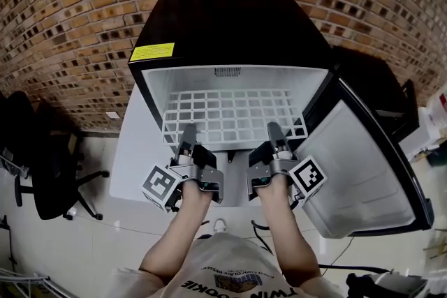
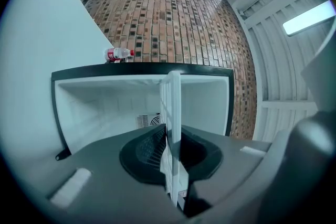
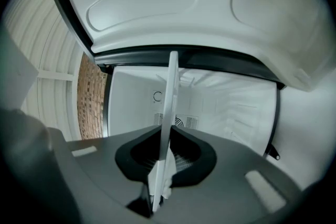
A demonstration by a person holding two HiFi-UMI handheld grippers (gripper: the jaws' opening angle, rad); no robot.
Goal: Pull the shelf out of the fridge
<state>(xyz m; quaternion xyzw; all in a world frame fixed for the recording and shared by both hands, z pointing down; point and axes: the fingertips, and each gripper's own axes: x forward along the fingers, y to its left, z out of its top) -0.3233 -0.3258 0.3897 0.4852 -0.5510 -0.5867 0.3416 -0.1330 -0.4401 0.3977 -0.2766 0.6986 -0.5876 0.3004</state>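
Two forearms (image 1: 178, 234) rise from the bottom centre of the head view. Each ends in a claw with a marker cube (image 1: 162, 185).

At far left a black office chair (image 1: 49, 164) stands on the pale tiled floor (image 1: 105, 248), well apart from the fridge. A white desk (image 1: 129, 150) shows as a bare strip along the fridge's left side.

The left claw (image 1: 188, 135) has its jaws pressed shut on the front edge of the white wire shelf (image 1: 234, 115). In the left gripper view the rail runs straight through the nearly closed pads. The shelf lies flat inside the open black fridge (image 1: 223, 24), with its front edge at the mouth. Its side edges sit just beside the white inner walls, and the back stops short of the vent (image 1: 227, 71).

The right claw (image 1: 274, 130) grips the same front edge further right, its jaws likewise clamped on the rail. Open space lies between the two claws and below them, towards the person.

To the right, the fridge door (image 1: 363, 164) hangs wide open with its white liner facing up, near the right claw's cube. A brick wall (image 1: 70, 10) curves behind everything, and a yellow label (image 1: 152, 52) sits at the fridge's upper left corner.
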